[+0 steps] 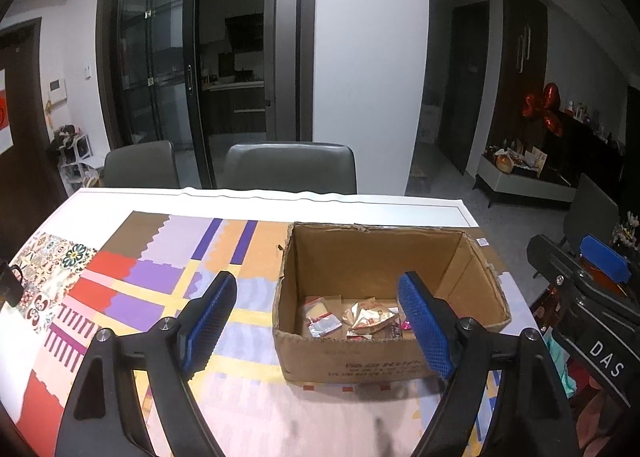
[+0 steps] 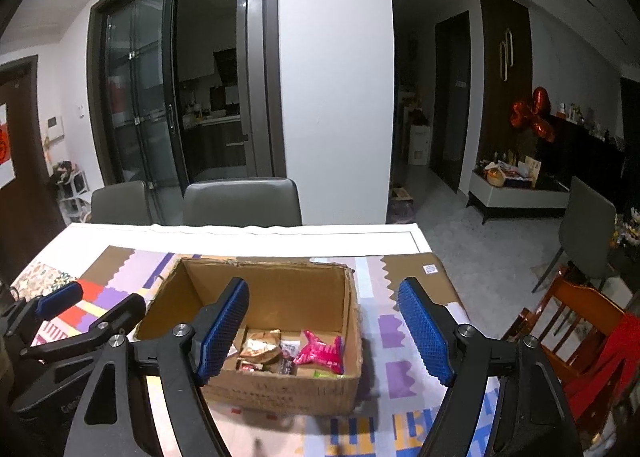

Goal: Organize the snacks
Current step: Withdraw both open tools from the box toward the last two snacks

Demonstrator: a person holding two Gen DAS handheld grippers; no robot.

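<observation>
The left gripper (image 1: 318, 325) and right gripper (image 2: 324, 331) both hang open and empty above the table (image 1: 248, 201). The snacks (image 2: 296, 351) lie inside the cardboard box (image 2: 280, 389), near the table's right edge.

1. The cardboard box (image 1: 360, 361) stands open-topped on the worktop (image 1: 248, 401), so its inside is reachable from above.
2. Its four upright walls block any level approach.
3. Snack packets (image 2: 320, 351) cover much of the box floor.
4. Left of the box the patterned worktop lies bare.
5. Two grey chairs (image 1: 290, 167) stand close behind the far edge.
</observation>
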